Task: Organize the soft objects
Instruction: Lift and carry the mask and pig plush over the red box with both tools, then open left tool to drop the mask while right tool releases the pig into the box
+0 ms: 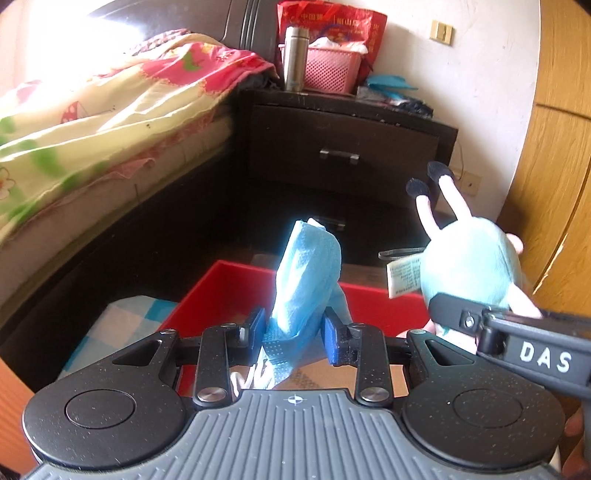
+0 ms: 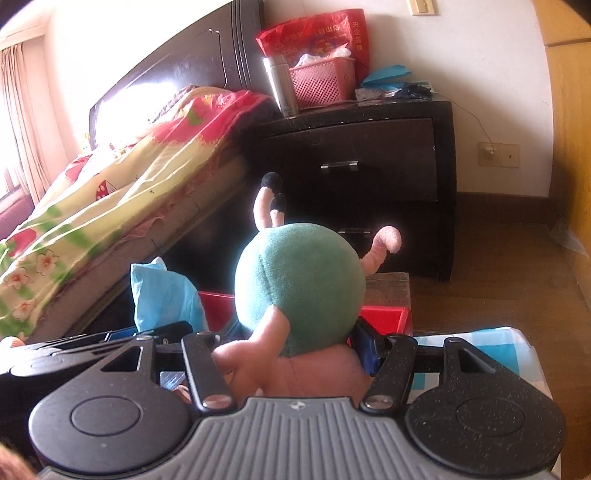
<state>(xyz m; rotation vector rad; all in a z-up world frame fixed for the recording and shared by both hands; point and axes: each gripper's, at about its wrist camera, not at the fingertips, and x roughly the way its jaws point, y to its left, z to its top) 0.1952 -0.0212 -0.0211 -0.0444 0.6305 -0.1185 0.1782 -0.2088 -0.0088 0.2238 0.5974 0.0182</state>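
The left gripper has its fingers clenched on a crumpled light-blue cloth, which stands up between the blue pads above an open red box. The right gripper grasps a plush toy upside down: its teal round body bulges up between the fingers, its pink legs with black feet stick up, and its pink head is pressed low against the gripper body. In the left wrist view the toy hangs just to the right of the cloth, with a white label at its side.

The red box sits on a low surface covered partly by a blue-and-white checked cloth; brown cardboard shows under the left gripper. Behind it stands a dark wooden nightstand with two drawers and metal handles. On its top are a steel flask, a pink mesh basket, a red plastic bag and some blue and dark clutter. To the left is a bed with a dark headboard and a yellow floral quilt, brightly sunlit. The wall is white with a socket, the floor is brown wood, and a light wooden panel rises at the right.
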